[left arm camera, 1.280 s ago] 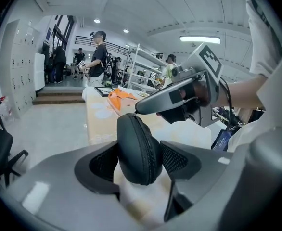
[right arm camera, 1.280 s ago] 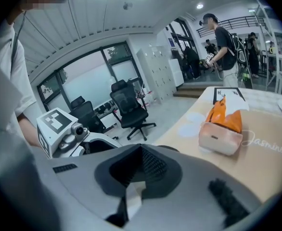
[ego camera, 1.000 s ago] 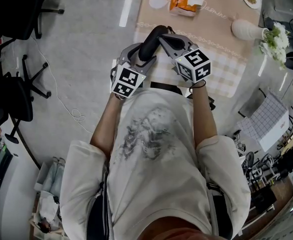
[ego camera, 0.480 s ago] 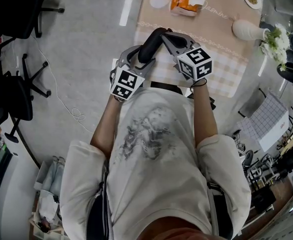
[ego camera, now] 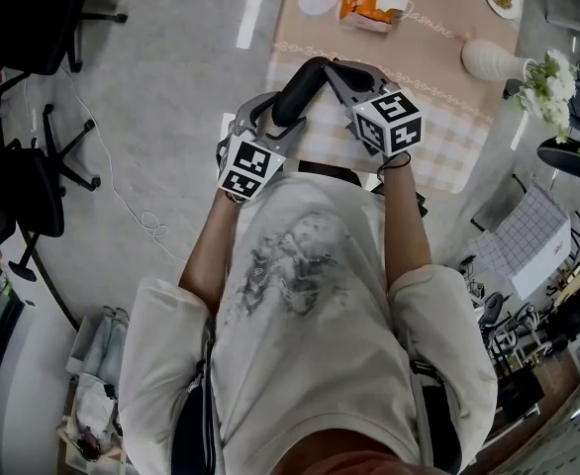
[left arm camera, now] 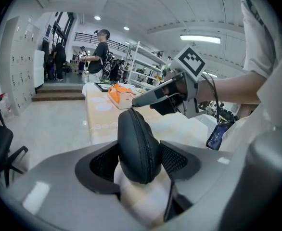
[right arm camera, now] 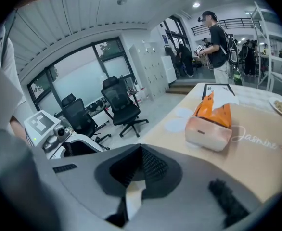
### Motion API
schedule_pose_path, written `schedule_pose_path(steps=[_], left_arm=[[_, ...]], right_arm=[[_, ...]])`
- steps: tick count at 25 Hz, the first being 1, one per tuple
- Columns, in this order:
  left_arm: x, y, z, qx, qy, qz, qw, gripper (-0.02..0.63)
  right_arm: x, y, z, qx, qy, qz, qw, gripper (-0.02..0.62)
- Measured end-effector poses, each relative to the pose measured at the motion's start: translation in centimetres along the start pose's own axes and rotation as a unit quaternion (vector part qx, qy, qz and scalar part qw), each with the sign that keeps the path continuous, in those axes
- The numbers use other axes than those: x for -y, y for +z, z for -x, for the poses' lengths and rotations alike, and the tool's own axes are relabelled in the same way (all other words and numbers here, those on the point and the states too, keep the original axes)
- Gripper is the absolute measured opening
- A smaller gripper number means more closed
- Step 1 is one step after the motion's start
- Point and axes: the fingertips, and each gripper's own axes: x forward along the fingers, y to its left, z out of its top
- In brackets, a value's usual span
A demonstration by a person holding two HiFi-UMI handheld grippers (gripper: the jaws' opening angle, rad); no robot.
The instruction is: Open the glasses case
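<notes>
My left tongs (left arm camera: 139, 163) are squeezed on the black glasses case (ego camera: 295, 89). They hold its near end, and the case sticks up and away from me, in the air over the near edge of the table (ego camera: 438, 77). My right tongs (right arm camera: 140, 149) are closed, tip against tip, and I see nothing between them in their own view. From the left tongs' view, that closed tip touches the far end of the case, right on the zipper (left arm camera: 149, 143). I cannot see a zip tab, so I cannot say if the right tongs have hold of it. The zipper looks shut along all the part I can see, and the two halves of the case sit tight together. So I think the job is only at its start: the case is held firm, but it is not open yet. What is left is to pull the zipper round the edge and lift the lid. The orange tissue box (right arm camera: 209, 121) sits far off on the table.
</notes>
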Motion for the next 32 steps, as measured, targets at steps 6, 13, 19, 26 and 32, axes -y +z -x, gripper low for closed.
schedule_pose_path(steps=[6,13,19,26,32], left_arm=[[-0.1,-0.4,0.1,-0.002,0.001,0.001,1.0000,0.278],[-0.3,-0.7,0.0,-0.007,0.003,0.004,1.0000,0.276],[-0.4,-1.2,0.0,-0.013,0.006,0.004,0.9999,0.276],[-0.4,-1.4,-0.1,-0.014,0.004,0.004,0.9999,0.275],[-0.4,-1.5,-0.1,-0.015,0.006,0.005,0.9999,0.275]], right_arm=[[0.6,-0.2,-0.2,-0.006,-0.010,-0.006,1.000,0.015],[1.6,-0.4,-0.6,-0.012,-0.017,-0.019,1.000,0.015],[2.2,-1.0,-0.9,-0.018,-0.017,-0.033,0.999,0.015],[2.6,-1.4,-1.2,-0.024,-0.018,-0.041,0.999,0.015],[2.9,-1.6,-1.5,-0.031,-0.019,-0.044,0.998,0.015]])
